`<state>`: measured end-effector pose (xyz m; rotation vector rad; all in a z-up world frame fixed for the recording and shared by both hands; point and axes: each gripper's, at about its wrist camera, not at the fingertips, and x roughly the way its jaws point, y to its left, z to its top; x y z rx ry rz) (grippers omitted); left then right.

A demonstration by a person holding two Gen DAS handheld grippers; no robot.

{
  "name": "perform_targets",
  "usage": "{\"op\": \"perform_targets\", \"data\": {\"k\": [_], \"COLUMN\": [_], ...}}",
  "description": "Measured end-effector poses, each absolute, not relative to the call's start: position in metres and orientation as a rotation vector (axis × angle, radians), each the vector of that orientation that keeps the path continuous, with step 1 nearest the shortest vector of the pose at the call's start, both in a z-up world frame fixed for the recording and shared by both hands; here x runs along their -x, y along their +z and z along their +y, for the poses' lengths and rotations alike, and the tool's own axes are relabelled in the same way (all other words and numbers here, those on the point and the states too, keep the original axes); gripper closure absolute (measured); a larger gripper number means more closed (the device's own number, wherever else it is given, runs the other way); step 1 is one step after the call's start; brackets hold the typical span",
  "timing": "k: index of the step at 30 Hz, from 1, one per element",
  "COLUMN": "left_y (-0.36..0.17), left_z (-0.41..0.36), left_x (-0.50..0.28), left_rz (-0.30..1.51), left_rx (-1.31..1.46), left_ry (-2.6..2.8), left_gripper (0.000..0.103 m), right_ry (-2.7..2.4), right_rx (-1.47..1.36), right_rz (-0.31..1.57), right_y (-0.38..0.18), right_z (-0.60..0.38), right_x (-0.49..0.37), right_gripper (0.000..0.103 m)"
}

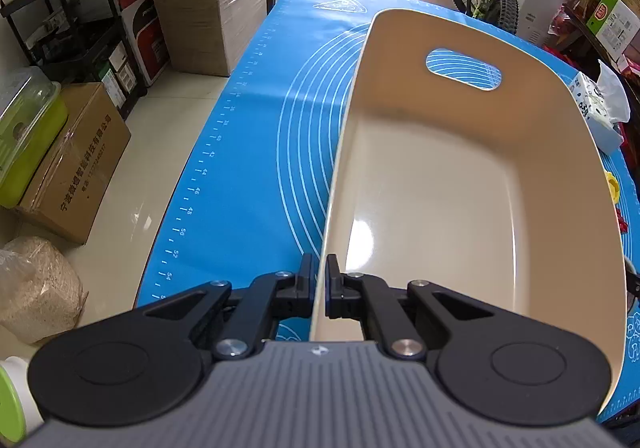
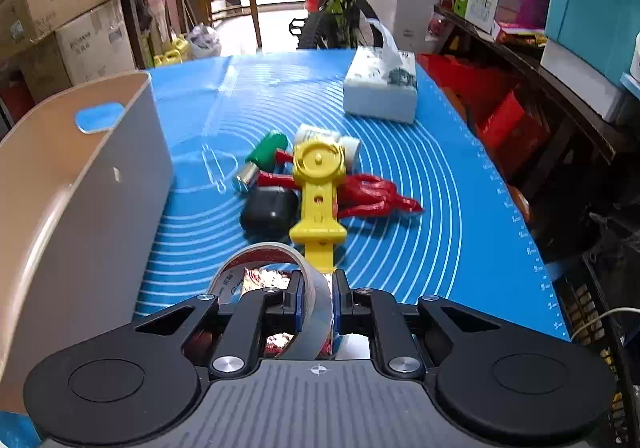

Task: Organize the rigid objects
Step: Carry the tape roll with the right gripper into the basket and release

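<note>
Between right fingers [image 2: 297,300]: tape roll [image 2: 256,260].

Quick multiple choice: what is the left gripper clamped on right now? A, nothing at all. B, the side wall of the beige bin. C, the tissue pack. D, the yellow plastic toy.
B: in the left wrist view the left gripper has its jaws shut on the thin side wall of the beige bin, one finger on each face of it.

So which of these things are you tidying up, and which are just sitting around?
For the job:
- beige plastic bin, wall held by the left gripper
- clear tape roll, held by the right gripper
- yellow plastic toy
- red plastic toy
- black rounded case
- green-capped piece

Just lying about:
- white tissue pack
- green bicycle
- cardboard boxes
</note>
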<state>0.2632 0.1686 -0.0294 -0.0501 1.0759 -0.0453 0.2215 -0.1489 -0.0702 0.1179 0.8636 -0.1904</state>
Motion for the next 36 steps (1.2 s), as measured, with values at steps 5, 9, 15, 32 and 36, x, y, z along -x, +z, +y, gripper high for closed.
{"op": "perform_targets", "data": {"k": [5, 9, 15, 32, 36], "left_y": [-0.03, -0.03, -0.03, -0.03, -0.03], "left_z": [0.169, 0.17, 0.17, 0.17, 0.169], "left_x": [-0.263, -0.264, -0.263, -0.264, -0.263], "left_rz": [1.078, 1.08, 1.079, 1.079, 1.079], "left_rx": [0.05, 0.06, 0.054, 0.05, 0.048], "left_ry": [-0.045, -0.044, -0.046, -0.049, -0.05], "left_gripper": [0.097, 0.097, 0.097, 0.097, 0.097], "right_ry": [-0.162, -0.15, -0.141, 0.084, 0.163], "right_rx": [-0.113, -0.095, -0.085, 0.004, 0.028], "right_rz": [0.812, 0.779, 0.687, 0.634, 0.714], "right_y": [-0.053, -0.038, -0.001, 0.033, 0.013], "right_z": [-0.149, -0.145, -0.137, -0.036, -0.003], "right_x": [-0.218, -0.217, -0.218, -0.258, -0.262], "right_gripper": [0.079, 0.079, 0.079, 0.079, 0.079]}}
